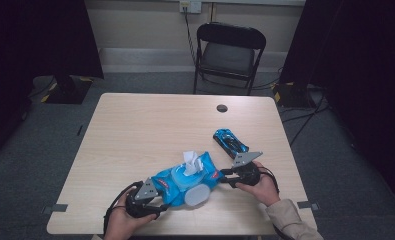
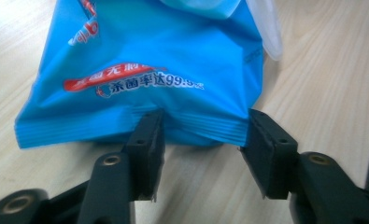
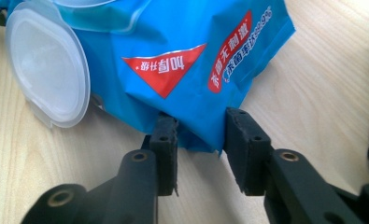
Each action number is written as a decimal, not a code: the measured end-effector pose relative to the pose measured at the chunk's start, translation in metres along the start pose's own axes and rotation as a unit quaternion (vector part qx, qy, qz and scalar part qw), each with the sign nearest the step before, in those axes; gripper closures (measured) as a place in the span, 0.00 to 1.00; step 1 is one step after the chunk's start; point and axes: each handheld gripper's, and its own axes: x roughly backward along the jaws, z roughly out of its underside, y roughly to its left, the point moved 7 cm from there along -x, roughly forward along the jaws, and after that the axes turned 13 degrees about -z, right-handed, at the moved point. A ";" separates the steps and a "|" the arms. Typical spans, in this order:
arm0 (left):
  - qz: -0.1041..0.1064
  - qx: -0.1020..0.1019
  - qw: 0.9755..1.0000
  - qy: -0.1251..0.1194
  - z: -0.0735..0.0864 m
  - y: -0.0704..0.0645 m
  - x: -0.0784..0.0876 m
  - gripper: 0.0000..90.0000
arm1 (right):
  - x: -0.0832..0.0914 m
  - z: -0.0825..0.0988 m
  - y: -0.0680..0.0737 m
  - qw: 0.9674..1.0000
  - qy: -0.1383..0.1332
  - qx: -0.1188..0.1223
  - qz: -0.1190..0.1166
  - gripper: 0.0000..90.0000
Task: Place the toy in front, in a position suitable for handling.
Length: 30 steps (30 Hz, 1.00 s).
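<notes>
At the left, the person's left hand (image 1: 121, 220) comes in from the bottom edge, and its left hand-held gripper (image 1: 161, 201) points to the right, low over the worktop (image 1: 135, 125). Its jaws stand half closed around the crimped end seam of the blue wipes pack (image 1: 187, 177); the pads (image 2: 147, 140) touch the seam. The pack lies flat near the front edge, lid (image 1: 196, 196) flipped open, one wipe (image 1: 191, 161) standing up. The right hand (image 1: 262, 184) aims the right hand-held gripper (image 1: 224, 177) leftward, jaws narrow, pinching the pack's other end. Behind it lies a blue toy car (image 1: 230, 140).
</notes>
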 end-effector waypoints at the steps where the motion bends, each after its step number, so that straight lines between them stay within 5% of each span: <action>1: 0.000 0.000 1.000 0.000 0.000 0.000 0.000 0.56 | 0.000 0.000 0.000 1.000 -0.002 0.000 0.000 0.75; 5: 0.004 0.010 1.000 0.005 0.000 0.002 0.000 0.58 | 0.000 0.000 0.001 1.000 -0.004 0.000 0.000 0.79; 6: -0.002 0.012 1.000 0.003 0.000 0.006 0.001 0.68 | 0.000 -0.002 0.002 1.000 -0.006 -0.003 -0.005 0.83; 9: -0.012 0.018 1.000 0.002 0.000 0.014 0.003 0.75 | -0.002 -0.003 0.004 1.000 -0.007 -0.003 -0.007 0.86; 17: -0.034 0.083 0.996 -0.001 0.000 0.058 -0.006 0.78 | -0.013 -0.011 0.009 1.000 -0.007 -0.010 -0.019 0.91; 22: -0.049 0.128 0.991 0.000 -0.002 0.084 -0.018 0.73 | -0.021 -0.016 0.013 1.000 -0.007 -0.014 -0.024 0.90; 27: -0.062 0.149 0.987 -0.001 -0.003 0.102 -0.024 0.68 | -0.026 -0.019 0.016 0.999 -0.011 -0.019 -0.029 0.89; 29: -0.067 0.152 0.986 0.005 -0.002 0.104 -0.023 0.56 | -0.028 -0.020 0.017 0.999 -0.013 -0.018 -0.026 0.89; 30: -0.062 0.172 0.983 0.008 -0.002 0.105 -0.020 0.49 | -0.028 -0.020 0.017 0.999 -0.014 -0.019 -0.025 0.88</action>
